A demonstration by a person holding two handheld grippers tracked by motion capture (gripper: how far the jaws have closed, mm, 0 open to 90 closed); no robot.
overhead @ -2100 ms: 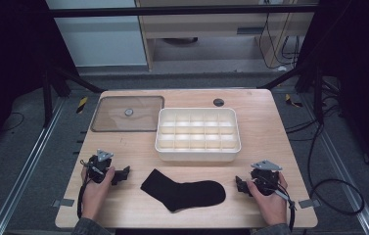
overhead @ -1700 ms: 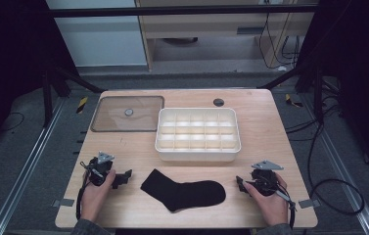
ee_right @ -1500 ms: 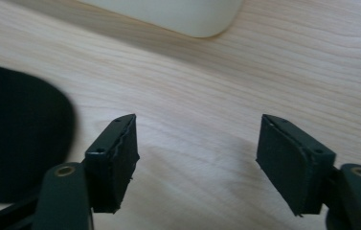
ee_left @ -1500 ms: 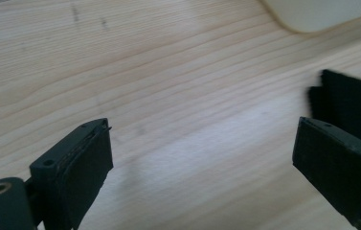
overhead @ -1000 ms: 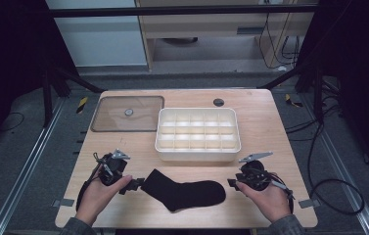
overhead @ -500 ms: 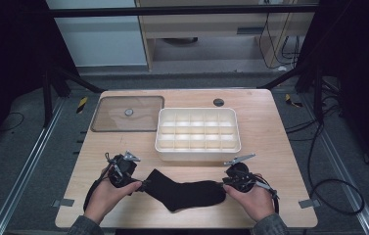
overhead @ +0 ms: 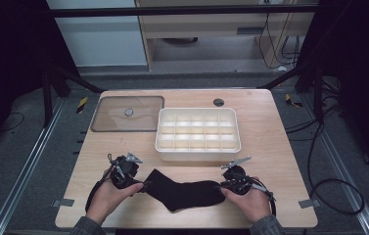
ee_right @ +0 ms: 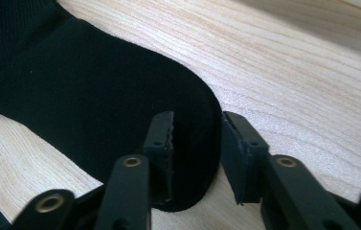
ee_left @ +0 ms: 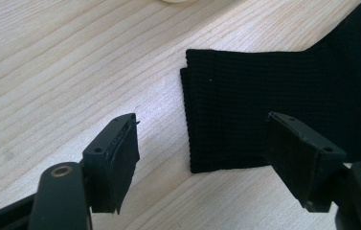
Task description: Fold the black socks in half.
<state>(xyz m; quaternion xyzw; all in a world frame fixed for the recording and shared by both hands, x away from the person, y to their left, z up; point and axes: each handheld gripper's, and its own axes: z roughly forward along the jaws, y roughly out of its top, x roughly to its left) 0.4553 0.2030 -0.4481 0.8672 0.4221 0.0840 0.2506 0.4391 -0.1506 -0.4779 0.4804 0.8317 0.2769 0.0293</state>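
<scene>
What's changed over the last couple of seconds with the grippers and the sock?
Both hands moved inward from the table's sides to the black sock. The left gripper now straddles the cuff end and the right gripper the toe end; both sets of jaws have just been closing, with sock between them but no clear pinch yet. The sock, the white divided tray and the clear lid stayed where they were.

Bare table beside sock — tray behind.

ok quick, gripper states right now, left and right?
Left gripper: open, jaws just closing, straddling the cuff end of the black sock, no grip yet.
Right gripper: open, jaws just closing around the sock's toe end, pads not pressing yet.
</scene>
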